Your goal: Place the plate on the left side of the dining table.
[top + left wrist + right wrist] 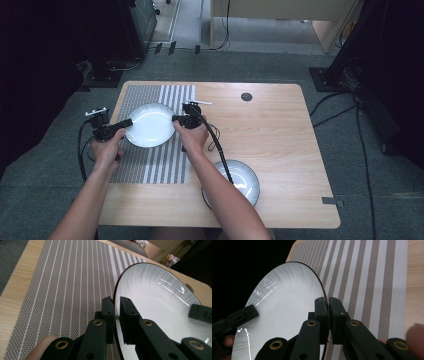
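Forearms are cut off at the bottom edge in the high view; a white plate (149, 124) is held over the striped placemat (155, 155) on the table (280, 145), left gripper (125, 123) and right gripper (176, 118) at opposite rims.

Left gripper view: fingers (108, 311) are clamped on the plate's dark-edged rim; its right part is cropped.

Right gripper view: fingers (337, 312) are clenched on the rim; glossy surface, streaked glare.

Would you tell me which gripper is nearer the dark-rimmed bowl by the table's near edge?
Right gripper; the bowl lies under that forearm. Left gripper is beyond the white plate.
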A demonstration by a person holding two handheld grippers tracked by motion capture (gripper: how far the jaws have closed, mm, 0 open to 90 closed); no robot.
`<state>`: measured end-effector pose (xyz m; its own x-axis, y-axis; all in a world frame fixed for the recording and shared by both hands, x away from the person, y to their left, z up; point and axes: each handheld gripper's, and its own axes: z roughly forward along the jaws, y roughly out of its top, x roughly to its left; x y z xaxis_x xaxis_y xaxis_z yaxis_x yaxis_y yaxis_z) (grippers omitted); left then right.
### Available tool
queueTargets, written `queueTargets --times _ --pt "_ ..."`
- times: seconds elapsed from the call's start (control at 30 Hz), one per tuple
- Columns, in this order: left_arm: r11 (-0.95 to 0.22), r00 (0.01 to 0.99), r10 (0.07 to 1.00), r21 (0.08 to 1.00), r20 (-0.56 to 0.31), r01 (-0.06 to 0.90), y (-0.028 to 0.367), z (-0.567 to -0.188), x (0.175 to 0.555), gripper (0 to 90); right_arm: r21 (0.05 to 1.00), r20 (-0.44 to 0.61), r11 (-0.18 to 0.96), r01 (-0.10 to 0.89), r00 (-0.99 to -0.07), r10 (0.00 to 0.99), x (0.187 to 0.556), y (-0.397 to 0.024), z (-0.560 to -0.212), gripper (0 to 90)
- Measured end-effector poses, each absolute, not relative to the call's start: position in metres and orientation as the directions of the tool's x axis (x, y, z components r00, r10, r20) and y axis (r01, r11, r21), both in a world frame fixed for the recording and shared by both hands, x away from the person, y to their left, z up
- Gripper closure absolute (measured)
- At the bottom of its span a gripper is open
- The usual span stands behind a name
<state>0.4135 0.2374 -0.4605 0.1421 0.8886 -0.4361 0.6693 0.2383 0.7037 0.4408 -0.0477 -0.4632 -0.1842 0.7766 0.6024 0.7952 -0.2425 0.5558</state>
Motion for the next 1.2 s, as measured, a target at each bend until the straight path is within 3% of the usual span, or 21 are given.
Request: queueTargets --times 0.6,1.2 --pt "0.274 0.095 0.887 0.681 -0.452 0.679 0.239 -0.492 0.442 83.2 0.568 0.558 -0.226 0.792 -0.169 0.812 0.474 -0.038 -0.489 85.6" --pt "0.286 0.067 0.885 0.651 -0.461 0.704 0.241 -0.510 0.451 83.5 0.577 0.564 -0.242 0.780 -0.167 0.809 0.481 -0.035 -0.516 85.5"
